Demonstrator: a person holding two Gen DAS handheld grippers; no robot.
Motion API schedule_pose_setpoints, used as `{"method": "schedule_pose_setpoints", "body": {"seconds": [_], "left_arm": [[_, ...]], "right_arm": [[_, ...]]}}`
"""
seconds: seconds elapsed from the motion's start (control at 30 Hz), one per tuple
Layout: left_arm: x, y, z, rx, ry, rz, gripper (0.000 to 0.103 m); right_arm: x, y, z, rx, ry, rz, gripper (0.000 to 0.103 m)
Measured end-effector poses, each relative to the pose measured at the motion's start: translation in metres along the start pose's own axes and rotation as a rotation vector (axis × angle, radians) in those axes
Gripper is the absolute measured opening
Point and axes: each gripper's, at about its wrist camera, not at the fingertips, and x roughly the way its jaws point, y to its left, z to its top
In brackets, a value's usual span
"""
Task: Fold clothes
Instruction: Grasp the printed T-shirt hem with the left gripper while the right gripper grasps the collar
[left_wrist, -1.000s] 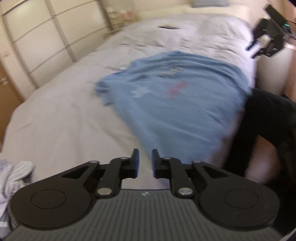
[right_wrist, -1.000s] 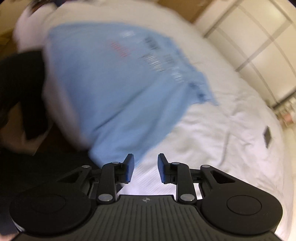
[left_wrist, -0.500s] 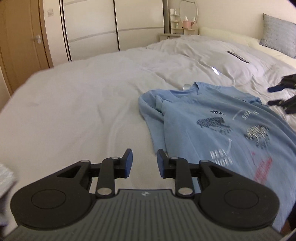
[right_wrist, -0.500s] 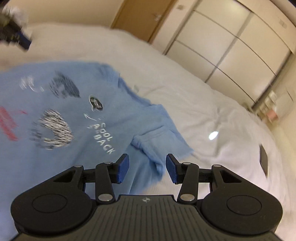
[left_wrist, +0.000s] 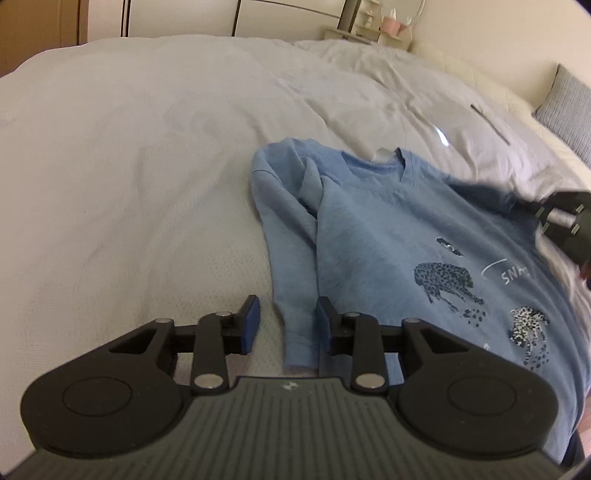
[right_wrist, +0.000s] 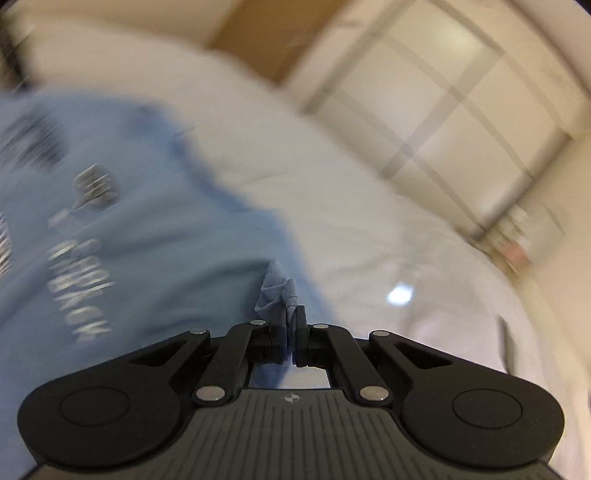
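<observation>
The left gripper (left_wrist: 286, 325) stands open, its pads on either side of the sleeve cuff (left_wrist: 297, 350) of the blue sweatshirt (left_wrist: 388, 236), not pressing it. The right gripper (right_wrist: 290, 332) is closed on a bunch of the blue fabric (this view is blurred). The sweatshirt lies spread on the white bed cover (left_wrist: 129, 166), print side up. Farther back: a dark flat object (left_wrist: 489, 123), grey pillow (left_wrist: 567, 107), wardrobe doors (right_wrist: 443, 110), small table w/ jars (left_wrist: 369, 31).

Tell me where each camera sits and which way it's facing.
Left wrist: on the left gripper, looking down over the bed at the blue shirt; open fingers straddle a sleeve, right gripper at the edge.
Right wrist: on the right gripper, blurred, facing the wardrobe; shut on shirt fabric.
Shared: shirt, bed.
</observation>
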Motion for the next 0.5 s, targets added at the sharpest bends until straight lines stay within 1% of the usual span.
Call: {"method": "schedule_pose_setpoints", "body": {"seconds": [0.03,0.1,0.13,0.2,0.27,0.3,0.33,0.37,0.43,0.47,0.5], "left_arm": [[0.000,-0.001,0.004,0.013,0.008,0.004,0.000],[-0.003,-0.003,0.012,0.070,0.011,0.040,0.000],[-0.007,-0.003,0.018,0.101,0.005,0.067,0.000],[-0.016,-0.002,0.029,0.159,-0.011,0.133,0.000],[-0.024,0.002,0.040,0.207,-0.023,0.232,0.000],[-0.026,0.005,0.043,0.246,-0.022,0.303,0.000],[-0.026,0.008,0.046,0.286,-0.013,0.376,0.000],[-0.025,0.012,0.047,0.305,0.004,0.421,0.000],[-0.024,0.023,0.047,0.320,0.040,0.484,0.000],[-0.023,0.027,0.046,0.323,0.051,0.514,0.000],[-0.022,0.030,0.045,0.333,0.059,0.561,0.000]], "right_arm": [[-0.003,-0.019,-0.005,0.089,-0.003,-0.032,0.000],[-0.006,-0.054,-0.021,0.265,0.010,-0.087,0.000],[-0.005,-0.069,-0.031,0.351,0.033,-0.100,0.000],[0.000,-0.089,-0.051,0.493,0.086,-0.093,0.000],[0.005,-0.096,-0.069,0.589,0.132,-0.070,0.000],[0.007,-0.099,-0.076,0.626,0.154,-0.058,0.000],[0.008,-0.099,-0.081,0.647,0.174,-0.047,0.000],[0.008,-0.099,-0.085,0.668,0.194,-0.036,0.000],[0.007,-0.100,-0.091,0.715,0.215,-0.033,0.029],[0.004,-0.102,-0.091,0.732,0.215,-0.047,0.033],[0.000,-0.105,-0.090,0.743,0.205,-0.060,0.035]]}}
